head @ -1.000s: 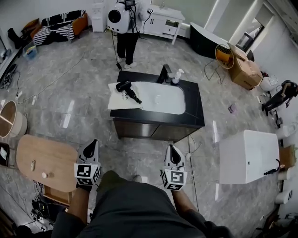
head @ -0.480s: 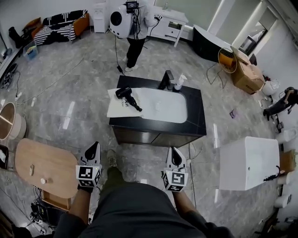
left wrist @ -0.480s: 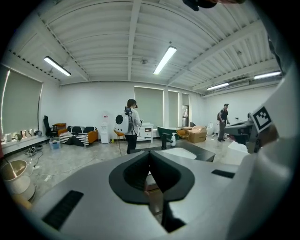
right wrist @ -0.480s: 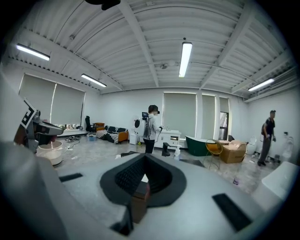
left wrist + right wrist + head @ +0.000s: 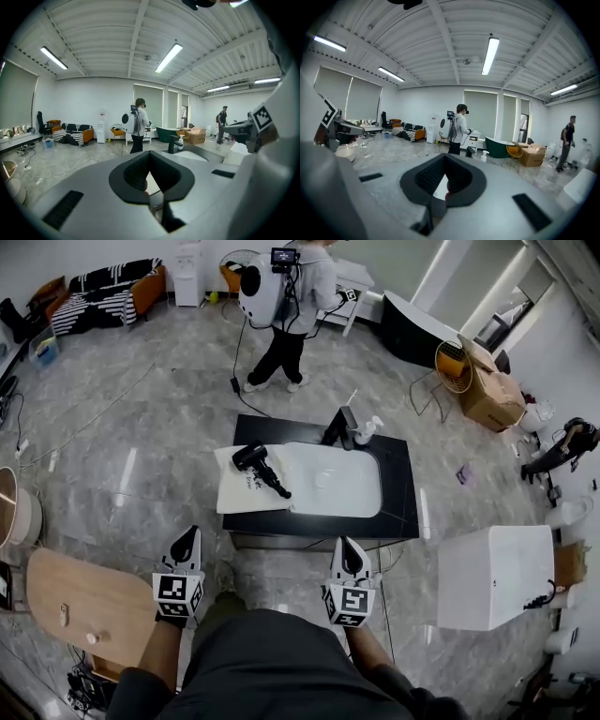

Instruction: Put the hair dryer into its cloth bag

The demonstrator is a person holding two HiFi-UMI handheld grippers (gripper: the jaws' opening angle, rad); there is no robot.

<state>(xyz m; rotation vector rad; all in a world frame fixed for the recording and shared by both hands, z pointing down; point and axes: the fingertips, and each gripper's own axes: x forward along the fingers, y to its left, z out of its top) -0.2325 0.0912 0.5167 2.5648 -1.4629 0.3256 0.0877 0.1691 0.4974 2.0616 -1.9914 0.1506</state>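
Head view: both grippers are held low at the near edge, the left gripper (image 5: 188, 535) and the right gripper (image 5: 346, 545) each with its jaws clenched together on nothing. The left gripper view and the right gripper view confirm this: the pads meet, and only open room shows beyond them.

The hair dryer (image 5: 258, 466) lies on a flat white cloth, which we take to be the cloth bag (image 5: 239, 498), at the left end of the black vanity counter (image 5: 401, 491), well apart from both grippers.

Hazards we judge from this layout:

- Shut jaws. If we reach the counter without opening them, the tips push the dryer instead of gripping it.
- Dryer on top of the bag. Pulling the bag first may tip the dryer right into the white basin (image 5: 339, 482) just beside it.
- Bag overhang. The cloth appears to reach the counter's left edge, so a careless tug may drag it to the floor.
- Clutter. The faucet (image 5: 343, 427) and soap bottle (image 5: 368, 430) stand at the far side, where a wide swing could knock them.
- Bag mouth. We cannot tell which edge opens.
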